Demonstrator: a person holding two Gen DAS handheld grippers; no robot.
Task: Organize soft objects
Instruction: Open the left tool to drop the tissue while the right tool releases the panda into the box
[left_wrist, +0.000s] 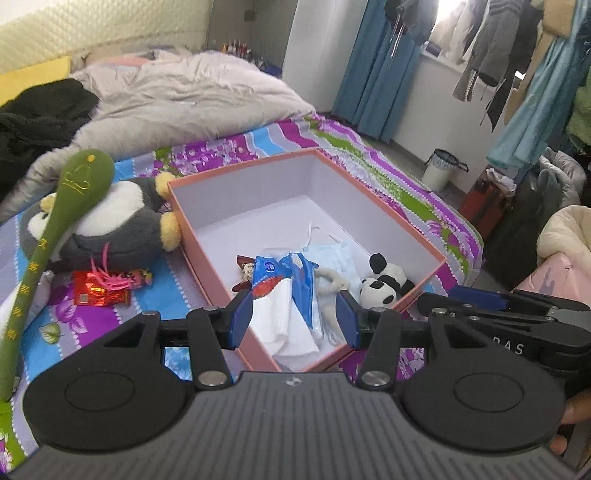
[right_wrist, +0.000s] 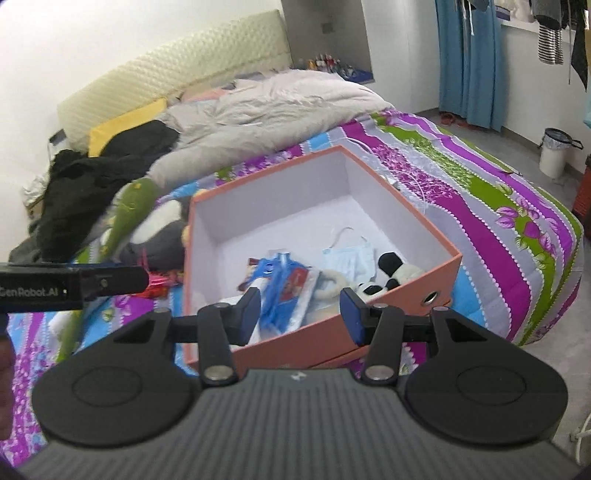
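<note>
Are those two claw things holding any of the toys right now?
No. The left gripper and right gripper are both open and empty, above the near edge of the pink box.

A bed (right_wrist: 480, 206) with a striped floral sheet is set against white walls and a quilted headboard (right_wrist: 177, 74). Blue curtains (right_wrist: 469, 62) are hung by a bright, perhaps overexposed, window (left_wrist: 443, 22). The floor is grey.

Both wrist views look down, close, into the same box (left_wrist: 373, 206).
</note>
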